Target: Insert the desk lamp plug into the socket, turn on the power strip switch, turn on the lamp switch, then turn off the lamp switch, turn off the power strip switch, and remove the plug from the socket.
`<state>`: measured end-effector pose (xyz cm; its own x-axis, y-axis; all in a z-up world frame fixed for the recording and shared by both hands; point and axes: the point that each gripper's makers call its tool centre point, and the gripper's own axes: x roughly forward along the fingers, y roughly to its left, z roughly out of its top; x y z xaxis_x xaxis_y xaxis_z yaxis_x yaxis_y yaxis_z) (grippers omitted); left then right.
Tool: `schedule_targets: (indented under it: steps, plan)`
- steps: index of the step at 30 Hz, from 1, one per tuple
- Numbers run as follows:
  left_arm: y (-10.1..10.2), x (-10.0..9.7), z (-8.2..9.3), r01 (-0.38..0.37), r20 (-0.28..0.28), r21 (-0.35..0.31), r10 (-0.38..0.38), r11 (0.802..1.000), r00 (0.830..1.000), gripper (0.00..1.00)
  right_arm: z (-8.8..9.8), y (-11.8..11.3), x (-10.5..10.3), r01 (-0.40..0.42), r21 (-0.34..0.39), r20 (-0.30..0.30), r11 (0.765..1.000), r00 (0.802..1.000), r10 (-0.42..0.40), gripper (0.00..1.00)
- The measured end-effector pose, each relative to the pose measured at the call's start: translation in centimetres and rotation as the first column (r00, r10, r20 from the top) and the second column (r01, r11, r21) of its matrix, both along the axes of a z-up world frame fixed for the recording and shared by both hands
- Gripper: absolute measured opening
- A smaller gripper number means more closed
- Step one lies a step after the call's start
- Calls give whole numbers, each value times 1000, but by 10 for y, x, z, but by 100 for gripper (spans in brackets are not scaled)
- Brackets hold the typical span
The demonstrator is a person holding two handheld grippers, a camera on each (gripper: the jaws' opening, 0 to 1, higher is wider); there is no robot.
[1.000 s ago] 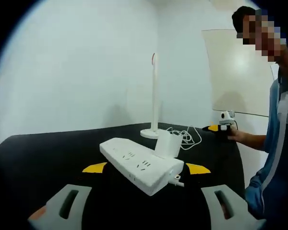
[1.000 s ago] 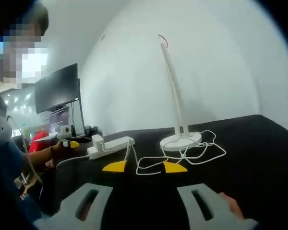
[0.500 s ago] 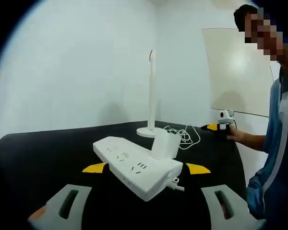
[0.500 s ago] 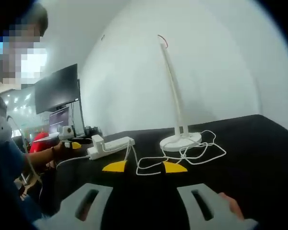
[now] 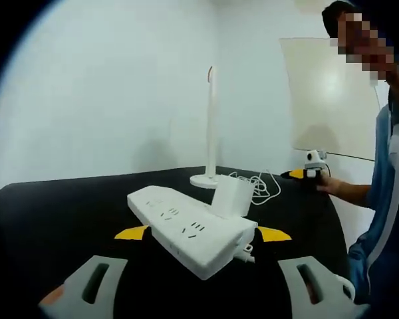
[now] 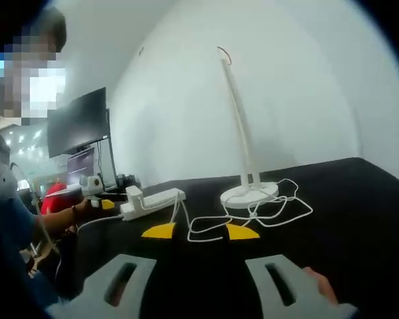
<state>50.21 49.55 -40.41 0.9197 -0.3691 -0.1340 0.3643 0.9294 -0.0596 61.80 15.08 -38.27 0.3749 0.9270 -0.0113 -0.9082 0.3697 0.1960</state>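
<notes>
Plug (image 5: 231, 196) seated in power strip (image 5: 191, 229), desk lamp (image 6: 243, 133) upright beyond, left gripper (image 5: 203, 287) and right gripper (image 6: 203, 282) jaws both apart, empty.

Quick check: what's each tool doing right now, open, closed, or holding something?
Left tool: open, holding nothing, power strip ahead of it.
Right tool: open, holding nothing, lamp cord ahead of it.

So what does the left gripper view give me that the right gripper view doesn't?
The left gripper view shows the socket holes on top of the power strip close up, with the white plug adapter seated in it. The right gripper view shows the loose white cable coiled by the lamp base and a monitor in the background. Both show the desk lamp, the strip, the yellow markers and open jaws.
</notes>
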Motion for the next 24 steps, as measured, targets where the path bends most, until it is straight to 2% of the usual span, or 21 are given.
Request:
schedule_targets:
  steps: [11,18,24]
  plan:
    - [-5,1,-14,0,-59,45,3,999,998,53,-2,-1,2,8,-17,-3,1000,1000,-8,28]
    - [-6,-1,-11,12,-58,14,-11,1000,998,44,-2,-1,3,10,-18,-5,1000,1000,-10,28]
    - [-5,-1,-11,10,-60,17,-9,1000,998,44,-2,-1,3,10,-17,-6,1000,1000,-10,28]
